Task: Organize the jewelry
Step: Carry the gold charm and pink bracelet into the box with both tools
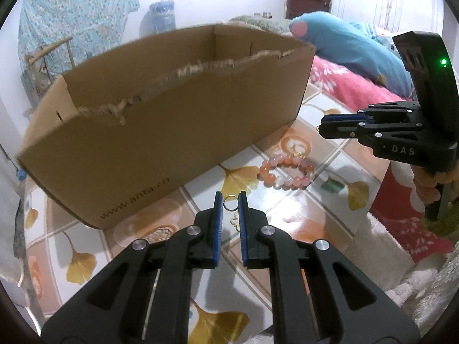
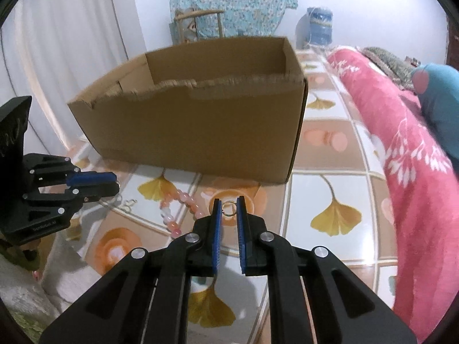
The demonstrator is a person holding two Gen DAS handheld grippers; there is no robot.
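My left gripper (image 1: 230,200) pinches a small gold ring (image 1: 230,202) with a dangling charm; my right gripper (image 2: 229,205) pinches another ring (image 2: 229,208). Both are nearly closed, angled down over the bedsheet (image 1: 324,206). Bead bracelet (image 1: 284,172) lies beside the cardboard box (image 1: 160,140), printed "www.anta.cn".

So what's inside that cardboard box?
Only bare brown inner walls show inside the cardboard box. Its torn front wall hides the floor, so any jewelry already inside can't be seen.
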